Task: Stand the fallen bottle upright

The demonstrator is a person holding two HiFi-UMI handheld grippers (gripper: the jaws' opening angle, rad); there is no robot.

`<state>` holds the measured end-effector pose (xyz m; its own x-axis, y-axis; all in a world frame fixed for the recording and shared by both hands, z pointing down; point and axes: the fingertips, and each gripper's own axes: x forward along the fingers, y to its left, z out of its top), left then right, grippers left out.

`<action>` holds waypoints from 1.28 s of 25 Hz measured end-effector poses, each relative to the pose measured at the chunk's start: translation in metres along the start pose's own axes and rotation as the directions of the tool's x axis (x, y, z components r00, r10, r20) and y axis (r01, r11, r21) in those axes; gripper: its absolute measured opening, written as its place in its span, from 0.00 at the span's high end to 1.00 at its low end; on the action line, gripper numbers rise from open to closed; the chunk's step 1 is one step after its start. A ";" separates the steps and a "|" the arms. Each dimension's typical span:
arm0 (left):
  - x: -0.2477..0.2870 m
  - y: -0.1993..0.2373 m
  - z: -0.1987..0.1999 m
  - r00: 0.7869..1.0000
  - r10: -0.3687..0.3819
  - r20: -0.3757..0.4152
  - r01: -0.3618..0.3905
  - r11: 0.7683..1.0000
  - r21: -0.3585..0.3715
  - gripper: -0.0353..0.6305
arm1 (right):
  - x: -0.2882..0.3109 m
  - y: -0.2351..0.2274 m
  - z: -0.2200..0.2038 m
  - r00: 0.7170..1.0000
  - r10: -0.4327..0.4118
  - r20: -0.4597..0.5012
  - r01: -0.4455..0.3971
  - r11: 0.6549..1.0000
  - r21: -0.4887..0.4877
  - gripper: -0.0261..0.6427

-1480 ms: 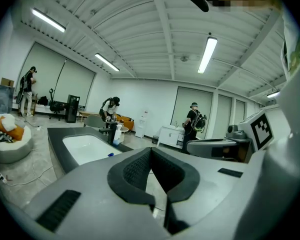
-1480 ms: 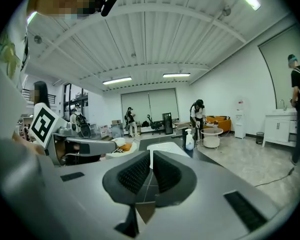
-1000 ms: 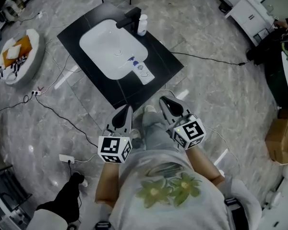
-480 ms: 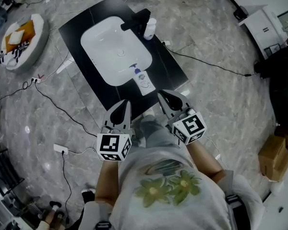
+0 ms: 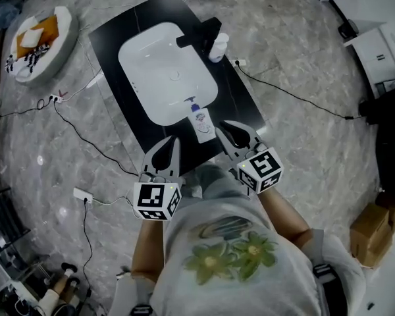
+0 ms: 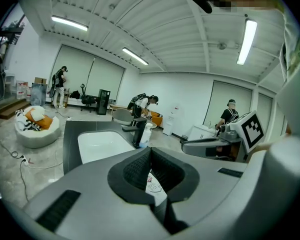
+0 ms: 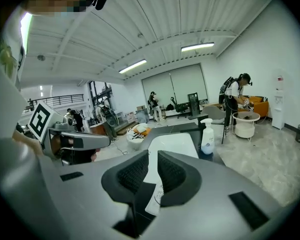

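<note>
You've got both grippers clenched on nothing, left gripper [image 5: 170,145] and right gripper [image 5: 225,129] hanging at the counter's [image 5: 240,104] near edge. The bottle [image 5: 201,122] lies flat just past them, between the two, top end at the sink's [image 5: 164,78] near rim. On the far side are the faucet [image 5: 199,33] and an upright pump bottle [image 5: 218,46].

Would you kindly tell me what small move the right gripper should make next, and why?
Probably open the right gripper and ease it forward: its jaws are together and empty, short of the fallen bottle, which lies on its side on the black counter beside the sink.
</note>
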<state>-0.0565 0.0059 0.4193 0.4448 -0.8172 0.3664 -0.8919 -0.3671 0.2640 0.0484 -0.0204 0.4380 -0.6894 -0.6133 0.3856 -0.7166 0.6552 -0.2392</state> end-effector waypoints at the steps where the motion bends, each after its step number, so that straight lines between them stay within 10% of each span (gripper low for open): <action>1: 0.004 0.002 0.001 1.000 0.010 0.000 -0.010 1.000 -0.003 0.92 | 0.005 -0.004 0.000 1.000 0.009 -0.011 -0.009 1.000 -0.001 0.89; 18: 0.051 0.037 -0.013 0.977 0.211 -0.035 -0.213 0.971 -0.104 0.92 | 0.082 -0.048 -0.013 0.950 0.243 -0.195 -0.238 0.970 0.053 0.78; 32: 0.076 0.061 -0.006 0.983 0.169 -0.064 -0.177 0.974 -0.141 0.92 | 0.121 -0.066 -0.036 0.901 0.305 -0.310 -0.254 0.948 0.193 0.71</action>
<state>-0.0764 -0.0763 0.4685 0.2916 -0.8377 0.4617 -0.9361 -0.1506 0.3180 0.0166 -0.1221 0.5327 -0.8064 -0.2158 0.5506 -0.5243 0.6914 -0.4970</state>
